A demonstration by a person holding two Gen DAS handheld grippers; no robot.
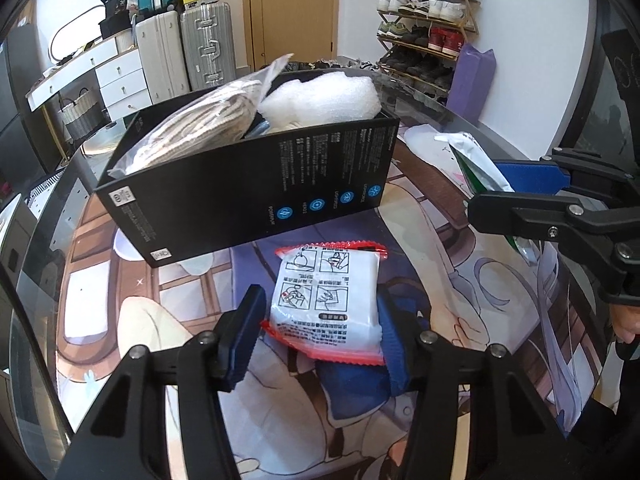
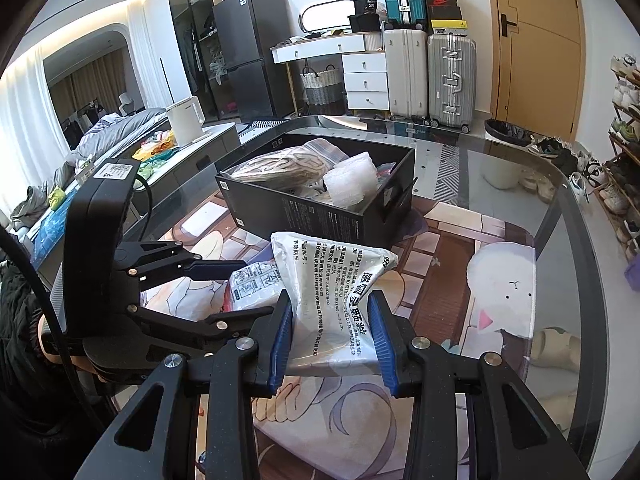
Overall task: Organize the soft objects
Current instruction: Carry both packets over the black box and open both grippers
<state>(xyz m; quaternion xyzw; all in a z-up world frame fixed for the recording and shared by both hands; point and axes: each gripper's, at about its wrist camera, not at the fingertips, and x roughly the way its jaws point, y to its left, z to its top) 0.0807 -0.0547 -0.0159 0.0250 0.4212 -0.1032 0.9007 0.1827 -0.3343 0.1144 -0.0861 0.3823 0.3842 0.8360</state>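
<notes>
A black box point(image 1: 256, 184) stands on the printed mat point(image 1: 432, 216) and holds a bagged beige knit point(image 1: 200, 128) and white bubble wrap point(image 1: 324, 98); it also shows in the right wrist view point(image 2: 320, 216). My left gripper point(image 1: 320, 332) is open around a white pouch with red edges point(image 1: 326, 300) that lies on the mat; the right finger touches it and the left finger stands apart. My right gripper point(image 2: 332, 340) is shut on a silver-white pouch with black print point(image 2: 336, 300) and holds it above the mat, right of the left gripper point(image 2: 224, 292).
The mat lies on a glass table point(image 2: 520, 168). Suitcases point(image 2: 432, 76), a white drawer unit point(image 2: 364, 76) and a door stand behind. A shoe rack point(image 1: 428, 32) and a purple bag point(image 1: 472, 76) stand at the right wall.
</notes>
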